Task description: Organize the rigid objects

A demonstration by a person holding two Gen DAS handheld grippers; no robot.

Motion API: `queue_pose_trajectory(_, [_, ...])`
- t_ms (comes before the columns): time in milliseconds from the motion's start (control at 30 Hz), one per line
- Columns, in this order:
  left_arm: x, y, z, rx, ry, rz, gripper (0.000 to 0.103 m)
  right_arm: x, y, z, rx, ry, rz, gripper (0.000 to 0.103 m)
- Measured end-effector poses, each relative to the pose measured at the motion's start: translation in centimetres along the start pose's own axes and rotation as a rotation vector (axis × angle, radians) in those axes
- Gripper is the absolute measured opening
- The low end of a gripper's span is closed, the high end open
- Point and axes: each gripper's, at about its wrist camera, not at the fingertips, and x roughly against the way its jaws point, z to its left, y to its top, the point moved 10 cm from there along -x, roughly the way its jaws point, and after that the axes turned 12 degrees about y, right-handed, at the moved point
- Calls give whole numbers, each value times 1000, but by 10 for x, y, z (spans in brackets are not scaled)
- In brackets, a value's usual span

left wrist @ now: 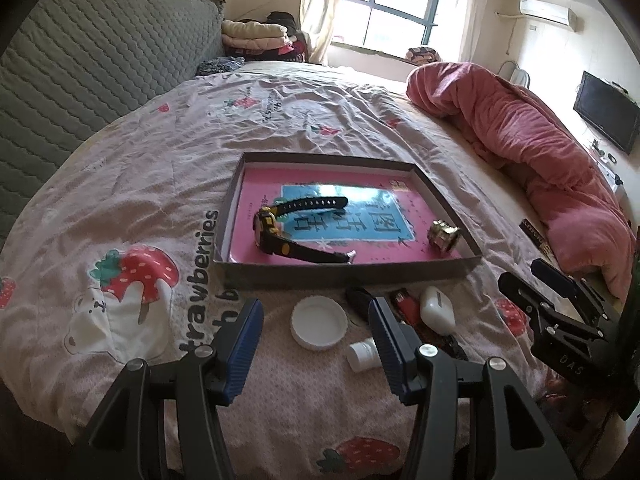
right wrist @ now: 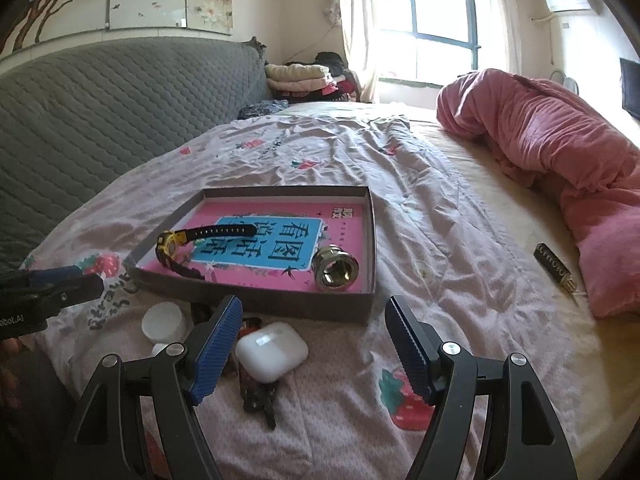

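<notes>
A shallow grey box (left wrist: pixel 348 270) (right wrist: pixel 256 304) with a pink lining lies on the bed. In it are a black and yellow watch (left wrist: pixel 280 232) (right wrist: pixel 172 246) and a brass fitting (left wrist: pixel 443 236) (right wrist: pixel 335 268). In front of the box lie a white lid (left wrist: pixel 319 322) (right wrist: pixel 164 322), a small white bottle (left wrist: pixel 362 354), a red lighter (left wrist: pixel 406 306), a white earbud case (left wrist: pixel 437 309) (right wrist: pixel 272 350) and dark items. My left gripper (left wrist: pixel 316 320) is open and empty over the lid. My right gripper (right wrist: pixel 314 328) (left wrist: pixel 532 280) is open and empty, just right of the earbud case.
A bunched pink blanket (left wrist: pixel 532 148) (right wrist: pixel 560 152) lies on the right of the bed. A black bar-shaped item (right wrist: pixel 554 266) lies beside it. A grey quilted headboard (left wrist: pixel 80 64) stands at the left. Folded clothes (left wrist: pixel 260 36) sit near the window.
</notes>
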Motion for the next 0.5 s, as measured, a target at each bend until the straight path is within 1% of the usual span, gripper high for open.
queue_pose_trajectory(200, [5,-4,-6,-6,-11,5,55,4,-8,0,-27,-1,17,75])
queue_pose_trajectory(500, [10,-13,-11,-25,-21,17,55,-3,-26,7,-24,6,96,75])
